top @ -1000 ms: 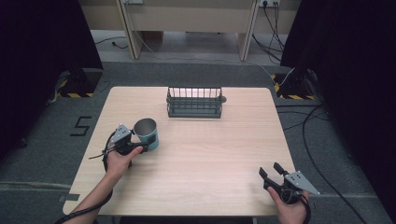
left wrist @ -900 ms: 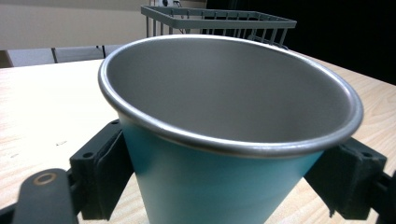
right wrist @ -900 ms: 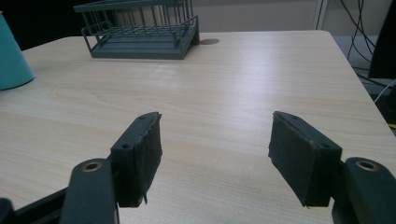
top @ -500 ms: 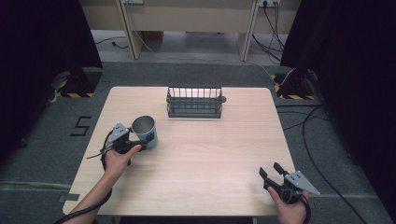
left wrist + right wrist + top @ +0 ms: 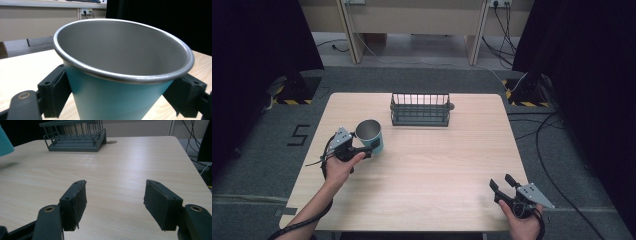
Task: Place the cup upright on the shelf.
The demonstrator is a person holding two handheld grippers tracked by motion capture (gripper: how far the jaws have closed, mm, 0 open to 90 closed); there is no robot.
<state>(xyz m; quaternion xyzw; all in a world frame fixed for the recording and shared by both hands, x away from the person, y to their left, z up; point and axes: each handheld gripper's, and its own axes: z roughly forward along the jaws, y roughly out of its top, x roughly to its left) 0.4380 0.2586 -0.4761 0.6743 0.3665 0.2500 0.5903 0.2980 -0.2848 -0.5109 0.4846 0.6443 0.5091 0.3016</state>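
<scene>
On the pale wooden table (image 5: 422,165), largest item, a dark wire basket (image 5: 420,109) is standing near the far edge, empty as far as the high view shows. Left of it and nearer the person, a teal cup (image 5: 370,135) with a steel rim is sitting upright in the left gripper (image 5: 364,148), jaws pinching its sides low down. The carry step appears to be in hand; the next move likely calls for travelling right and forward, then clearing the basket's rail. The right gripper (image 5: 504,183) is idling at the near right corner, jaws spread on nothing. The left gripper view is showing the cup's bare metal interior, empty; the right gripper view is showing the basket's slatted floor.
</scene>
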